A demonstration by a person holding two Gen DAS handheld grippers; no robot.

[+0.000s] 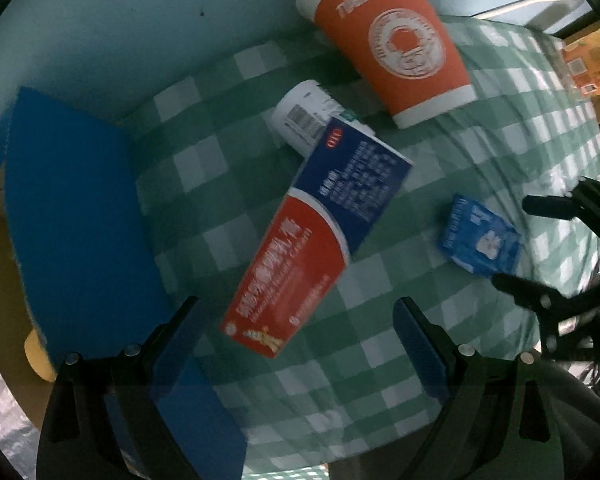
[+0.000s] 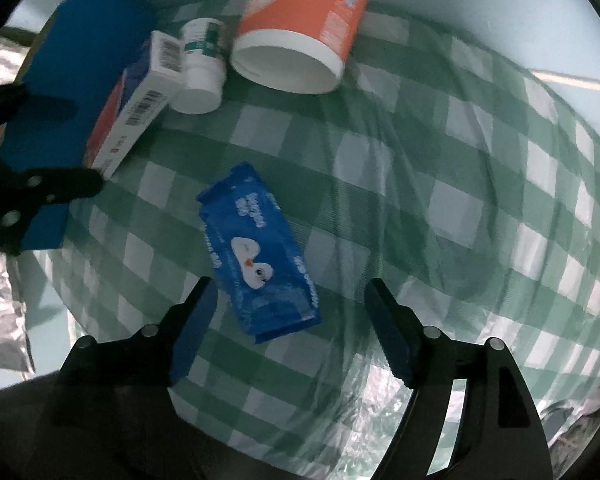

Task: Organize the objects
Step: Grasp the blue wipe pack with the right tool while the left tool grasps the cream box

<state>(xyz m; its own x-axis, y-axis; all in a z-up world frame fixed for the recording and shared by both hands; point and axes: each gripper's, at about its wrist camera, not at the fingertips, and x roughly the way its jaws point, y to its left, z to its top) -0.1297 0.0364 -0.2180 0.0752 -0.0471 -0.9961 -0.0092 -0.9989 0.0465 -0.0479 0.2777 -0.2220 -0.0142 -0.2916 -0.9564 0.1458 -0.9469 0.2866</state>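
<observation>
Both claws hang over a surface [image 1: 500, 92] covered in a green-and-white checked cloth. Left claw [image 1: 296, 344] stands wide apart, nothing between its blue pads, pointing down over a red-and-blue carton [image 1: 320, 236] that lies flat; its white lettering is too blurred to read. Right claw [image 2: 290, 320] is also apart, its pads touching nothing, with the near end of a glossy blue packet [image 2: 258, 254] lying between the tips. That packet carries a picture of two white ducks and pale writing I cannot make out.

Behind the carton a small white plastic bottle [image 1: 304, 116] lies touching it, barcode showing. Beyond that, an orange paper cup [image 1: 396, 44] with white bands and a round white emblem lies tipped on its side. A plain blue block [image 1: 72, 216] sits just beside the carton.

Only the right-hand camera shows the cup's open white mouth, the carton's white barcoded side, and the bottle's green-and-white label. Only the left-hand one shows an orange box [image 1: 592, 60] at the far edge.
</observation>
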